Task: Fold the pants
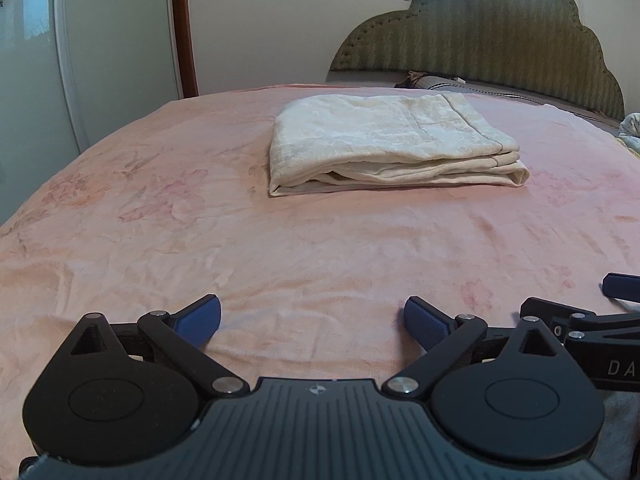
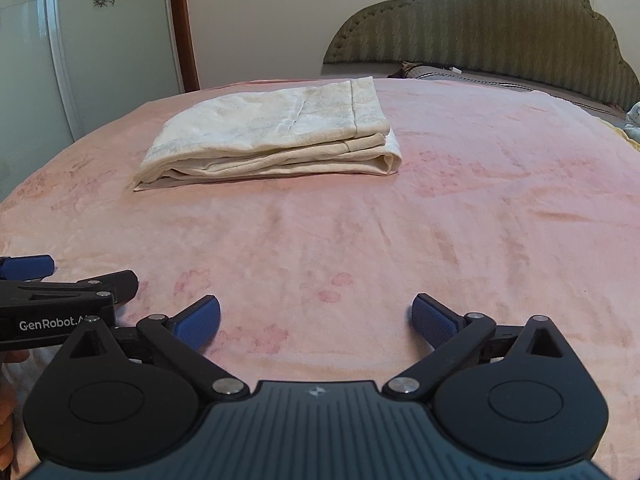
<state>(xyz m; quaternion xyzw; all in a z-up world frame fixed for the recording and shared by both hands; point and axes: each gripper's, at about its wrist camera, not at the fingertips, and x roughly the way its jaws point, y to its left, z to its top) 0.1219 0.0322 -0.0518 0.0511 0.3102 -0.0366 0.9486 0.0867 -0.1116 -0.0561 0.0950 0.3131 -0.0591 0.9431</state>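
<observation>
The cream-white pants (image 1: 384, 144) lie folded into a thick flat rectangle on the pink bed cover (image 1: 280, 248); they also show in the right wrist view (image 2: 272, 136), left of centre. My left gripper (image 1: 312, 320) is open and empty, low over the cover, well short of the pants. My right gripper (image 2: 316, 320) is open and empty too, beside the left one. The right gripper's blue pad shows at the right edge of the left wrist view (image 1: 620, 286). The left gripper's body shows at the left edge of the right wrist view (image 2: 60, 300).
A green padded headboard (image 1: 500, 40) stands at the back right with a dark pillow (image 1: 432, 82) below it. A wardrobe with flower stickers (image 1: 100, 40) stands at the left beside the bed. Some other fabric (image 1: 632, 128) lies at the right edge.
</observation>
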